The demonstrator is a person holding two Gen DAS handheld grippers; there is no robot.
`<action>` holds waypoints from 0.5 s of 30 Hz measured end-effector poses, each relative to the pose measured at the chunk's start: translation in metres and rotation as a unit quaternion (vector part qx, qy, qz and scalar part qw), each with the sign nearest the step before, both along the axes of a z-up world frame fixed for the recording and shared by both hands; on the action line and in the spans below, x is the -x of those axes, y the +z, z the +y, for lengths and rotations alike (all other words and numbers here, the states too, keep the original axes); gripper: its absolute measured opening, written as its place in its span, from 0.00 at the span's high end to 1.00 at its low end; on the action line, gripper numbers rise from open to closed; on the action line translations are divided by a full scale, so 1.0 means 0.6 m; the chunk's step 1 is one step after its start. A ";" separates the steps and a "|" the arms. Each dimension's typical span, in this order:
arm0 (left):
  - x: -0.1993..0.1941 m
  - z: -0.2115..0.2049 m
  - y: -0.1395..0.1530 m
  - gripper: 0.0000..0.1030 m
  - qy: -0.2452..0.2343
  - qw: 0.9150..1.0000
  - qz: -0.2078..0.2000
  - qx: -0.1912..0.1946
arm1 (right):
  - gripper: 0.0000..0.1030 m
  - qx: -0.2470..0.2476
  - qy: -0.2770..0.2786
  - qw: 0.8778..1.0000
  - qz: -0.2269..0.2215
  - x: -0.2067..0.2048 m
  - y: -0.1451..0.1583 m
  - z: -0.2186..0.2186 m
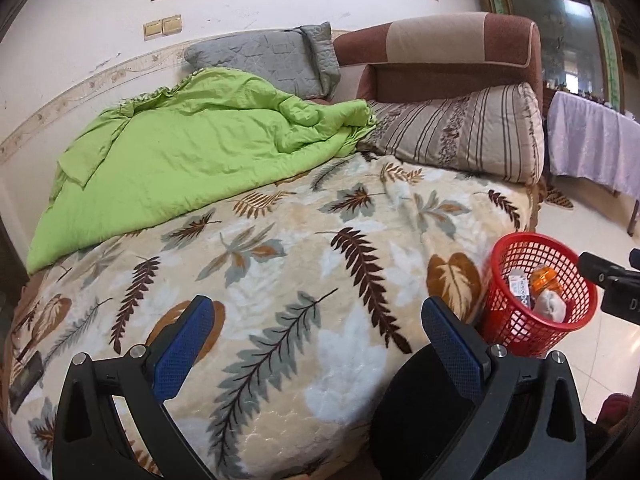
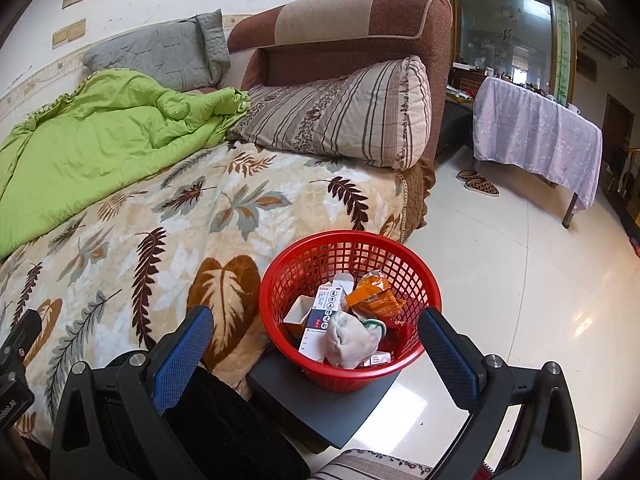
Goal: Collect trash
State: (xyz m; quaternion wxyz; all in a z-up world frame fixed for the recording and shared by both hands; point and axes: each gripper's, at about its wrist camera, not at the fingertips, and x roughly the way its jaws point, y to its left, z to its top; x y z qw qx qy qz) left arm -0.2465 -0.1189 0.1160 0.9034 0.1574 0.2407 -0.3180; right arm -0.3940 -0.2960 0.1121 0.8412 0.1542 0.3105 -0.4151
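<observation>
Open basket (image 2: 304, 256) mouth, unobstructed above

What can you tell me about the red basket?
The red basket is round, of plastic lattice with a solid rim, upright on a dark flat stand beside the bed. It holds a white medicine box, an orange wrapper, a grey wad and other scraps. Neither gripper touches it.

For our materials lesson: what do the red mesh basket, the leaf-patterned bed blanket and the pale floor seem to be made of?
Red mesh basket: likely moulded plastic, with a uniform glossy lattice and a smooth rim.
Leaf-patterned bed blanket: probably plush fleece, with a soft, fuzzy, embossed surface.
Pale floor: apparently glazed ceramic tile, shiny with reflections and thin joint lines.
</observation>
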 end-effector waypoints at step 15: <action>0.001 0.002 -0.002 0.00 -0.008 1.000 0.001 0.006 | 0.00 0.005 0.015 1.000 0.008 -0.012 -0.002 0.008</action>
